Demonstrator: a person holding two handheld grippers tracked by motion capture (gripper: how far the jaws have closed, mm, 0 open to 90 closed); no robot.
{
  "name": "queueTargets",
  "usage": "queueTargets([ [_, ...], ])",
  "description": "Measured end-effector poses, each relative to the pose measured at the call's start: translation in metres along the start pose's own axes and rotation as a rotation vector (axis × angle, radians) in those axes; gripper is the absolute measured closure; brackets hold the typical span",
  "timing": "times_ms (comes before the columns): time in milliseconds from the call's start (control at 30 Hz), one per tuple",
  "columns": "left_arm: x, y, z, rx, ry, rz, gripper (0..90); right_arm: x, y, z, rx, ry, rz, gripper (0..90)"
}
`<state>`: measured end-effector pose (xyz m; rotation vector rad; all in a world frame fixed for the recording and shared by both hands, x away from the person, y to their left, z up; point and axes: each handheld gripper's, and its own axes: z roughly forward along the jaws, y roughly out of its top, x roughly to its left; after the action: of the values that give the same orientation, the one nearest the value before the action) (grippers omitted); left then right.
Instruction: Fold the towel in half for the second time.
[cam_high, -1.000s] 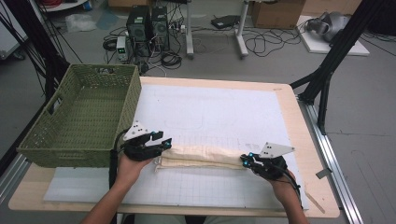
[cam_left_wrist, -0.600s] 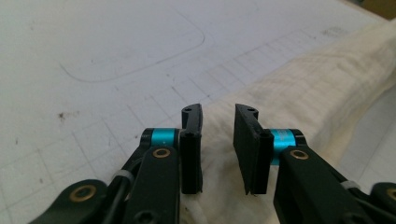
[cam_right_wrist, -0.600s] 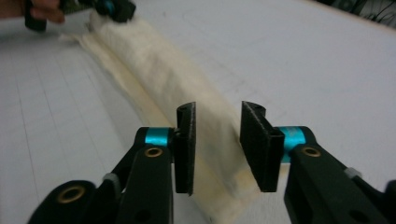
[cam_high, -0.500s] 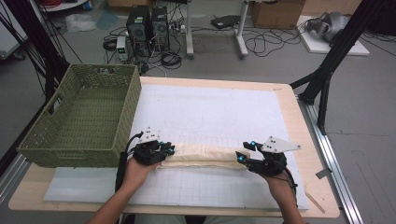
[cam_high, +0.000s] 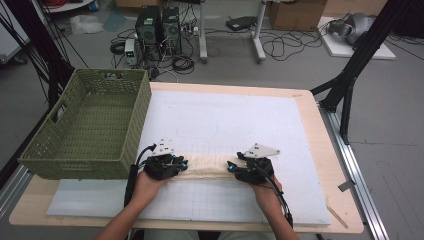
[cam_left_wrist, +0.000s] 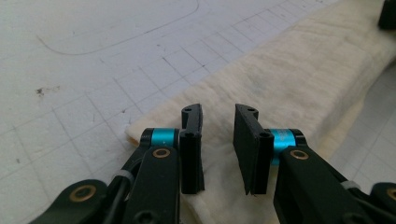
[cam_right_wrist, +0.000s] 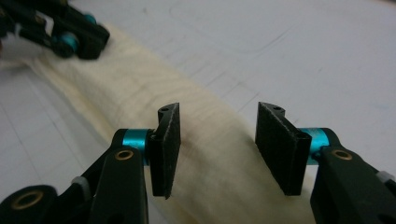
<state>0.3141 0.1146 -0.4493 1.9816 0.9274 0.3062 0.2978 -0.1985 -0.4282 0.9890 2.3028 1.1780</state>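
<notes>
While beside cloth (cam_high: 207, 166), green basket (cam_high: 90, 127).

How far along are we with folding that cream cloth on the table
Done: the cream cloth lies folded into a long narrow strip on the white gridded mat. In hand: the left tongs and right tongs sit open over its two ends, gripping nothing. Left, I'd guess: another fold, or moving it to the empty green wicker basket.
</notes>
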Motion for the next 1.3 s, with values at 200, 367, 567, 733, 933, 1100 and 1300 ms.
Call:
queueTargets([
  [200, 0.0, -0.001, 0.0, 0.001, -0.002, 0.001, 72.3, -0.008, -0.018, 0.001, 0.063, -0.019, 0.014, 53.3],
  [367, 0.0, -0.001, 0.0, 0.004, -0.003, 0.004, 72.3, -0.018, -0.024, -0.012, 0.078, -0.051, 0.024, 53.6],
  [567, 0.001, -0.001, -0.002, 0.012, -0.003, 0.018, 72.2, -0.034, -0.037, -0.031, 0.095, -0.086, 0.058, 53.4],
  [733, 0.0, -0.002, -0.002, 0.013, 0.002, 0.016, 72.5, -0.047, -0.051, -0.046, 0.119, -0.101, 0.088, 53.2],
  [933, -0.003, -0.003, -0.002, 0.018, 0.019, 0.052, 73.4, -0.045, -0.054, -0.045, 0.112, -0.099, 0.089, 55.5],
  [1100, -0.001, 0.0, -0.008, -0.022, 0.015, 0.046, 70.5, -0.05, -0.053, -0.051, 0.075, -0.092, 0.112, 47.8],
  [1300, 0.005, 0.014, -0.037, -0.24, 0.054, 0.029, 54.4, -0.052, -0.045, -0.077, -0.058, -0.112, 0.101, 42.0],
])
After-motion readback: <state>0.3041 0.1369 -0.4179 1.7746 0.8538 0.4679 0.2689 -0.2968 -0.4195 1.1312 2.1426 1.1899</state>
